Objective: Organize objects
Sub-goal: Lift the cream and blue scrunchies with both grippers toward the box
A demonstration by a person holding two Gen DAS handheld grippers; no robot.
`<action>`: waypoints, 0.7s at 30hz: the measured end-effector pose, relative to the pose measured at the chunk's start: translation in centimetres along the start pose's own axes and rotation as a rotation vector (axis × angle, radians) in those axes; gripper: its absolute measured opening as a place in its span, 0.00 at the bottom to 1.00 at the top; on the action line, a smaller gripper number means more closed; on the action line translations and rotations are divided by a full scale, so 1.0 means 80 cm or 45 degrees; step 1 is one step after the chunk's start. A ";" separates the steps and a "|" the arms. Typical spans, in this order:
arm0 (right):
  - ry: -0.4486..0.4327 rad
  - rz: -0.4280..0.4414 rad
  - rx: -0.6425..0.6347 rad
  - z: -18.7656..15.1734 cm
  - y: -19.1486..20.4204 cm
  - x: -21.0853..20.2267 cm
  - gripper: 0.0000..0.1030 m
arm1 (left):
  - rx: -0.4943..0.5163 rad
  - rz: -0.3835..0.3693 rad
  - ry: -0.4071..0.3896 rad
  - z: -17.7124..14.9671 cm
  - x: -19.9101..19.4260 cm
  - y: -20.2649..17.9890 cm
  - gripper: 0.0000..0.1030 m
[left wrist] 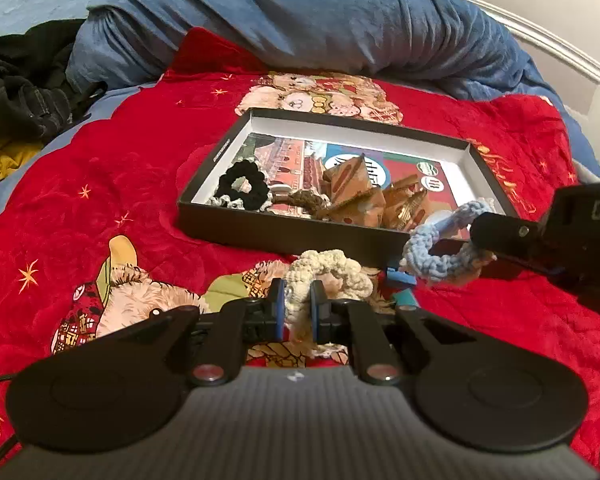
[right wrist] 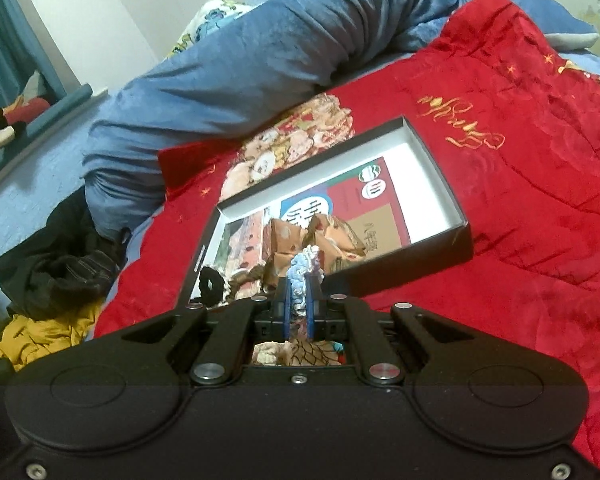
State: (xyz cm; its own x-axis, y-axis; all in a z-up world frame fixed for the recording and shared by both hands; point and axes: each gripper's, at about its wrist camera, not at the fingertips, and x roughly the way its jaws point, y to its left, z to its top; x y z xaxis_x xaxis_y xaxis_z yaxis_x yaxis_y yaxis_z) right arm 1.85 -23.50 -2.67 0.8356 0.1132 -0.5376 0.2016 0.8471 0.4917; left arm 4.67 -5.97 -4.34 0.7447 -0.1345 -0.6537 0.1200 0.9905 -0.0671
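Observation:
A shallow black box (left wrist: 260, 236) (right wrist: 456, 248) lies on a red quilt; inside are a black scrunchie (left wrist: 242, 188) (right wrist: 210, 282), a brown crocheted tie (left wrist: 304, 200) and several tan paper packets (left wrist: 364, 196) (right wrist: 296, 240). My left gripper (left wrist: 298, 300) is shut on a cream crocheted scrunchie (left wrist: 328, 272), just in front of the box's near wall. My right gripper (right wrist: 299, 304) is shut on a light blue crocheted scrunchie (right wrist: 302, 276) (left wrist: 440, 248), held above the box's near right corner; in the left wrist view the right gripper (left wrist: 476, 242) enters from the right.
The red quilt (left wrist: 120, 184) (right wrist: 520, 220) covers the bed. A bunched blue blanket (left wrist: 300, 16) (right wrist: 240, 60) lies behind the box. Dark clothes (left wrist: 24, 84) (right wrist: 60, 268) and a yellow garment (right wrist: 40, 336) sit at the left. A small blue item (left wrist: 402, 280) lies by the box.

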 end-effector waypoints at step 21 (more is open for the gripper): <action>0.050 -0.080 0.035 0.003 -0.013 0.014 0.08 | 0.078 0.015 -0.004 -0.010 0.001 -0.014 0.15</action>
State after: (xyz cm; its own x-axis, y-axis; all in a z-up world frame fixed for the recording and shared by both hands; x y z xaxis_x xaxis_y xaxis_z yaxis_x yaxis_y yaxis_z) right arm 2.68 -24.38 -3.61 0.8001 0.0813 -0.5943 0.2671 0.8388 0.4744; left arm 4.08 -7.07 -4.96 0.7486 -0.1233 -0.6515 0.1511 0.9884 -0.0134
